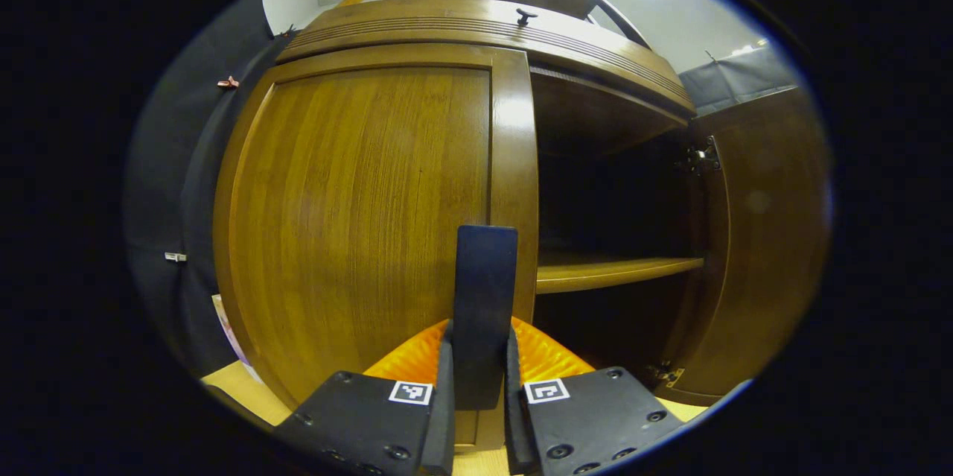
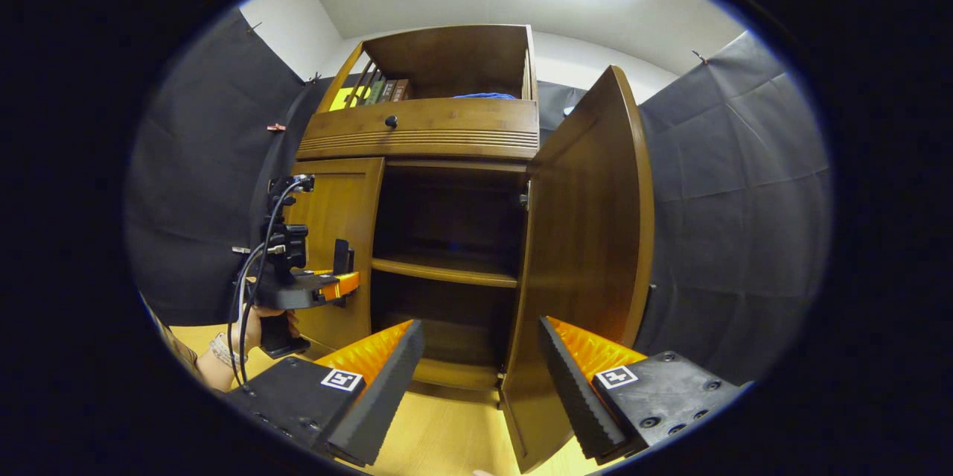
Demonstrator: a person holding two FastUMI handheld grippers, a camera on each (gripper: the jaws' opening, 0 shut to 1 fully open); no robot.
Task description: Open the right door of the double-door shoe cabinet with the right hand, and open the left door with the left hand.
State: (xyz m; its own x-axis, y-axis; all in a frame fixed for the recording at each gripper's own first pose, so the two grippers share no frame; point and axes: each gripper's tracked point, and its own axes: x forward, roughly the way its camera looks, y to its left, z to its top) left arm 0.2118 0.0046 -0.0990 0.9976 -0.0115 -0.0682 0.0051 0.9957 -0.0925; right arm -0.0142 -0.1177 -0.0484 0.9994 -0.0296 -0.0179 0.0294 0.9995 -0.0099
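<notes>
In the left gripper view the wooden cabinet's left door [image 1: 357,223] stands closed. Its dark upright handle [image 1: 485,275] sits between the fingers of my left gripper [image 1: 479,379], which is shut on it. The right door [image 1: 767,238] is swung wide open, showing a dark interior with one shelf [image 1: 618,271]. In the right gripper view my right gripper [image 2: 476,379] is open and holds nothing, a little in front of the open right door [image 2: 588,238]. Farther off on the left, a hand [image 2: 253,334] holds the left gripper [image 2: 344,281] at the left door [image 2: 327,215].
A drawer with a dark knob [image 2: 391,121] runs above the doors, and an open top box holds books [image 2: 380,91]. Black cloth walls [image 2: 737,223] stand close on both sides. The floor [image 2: 439,431] in front is light wood.
</notes>
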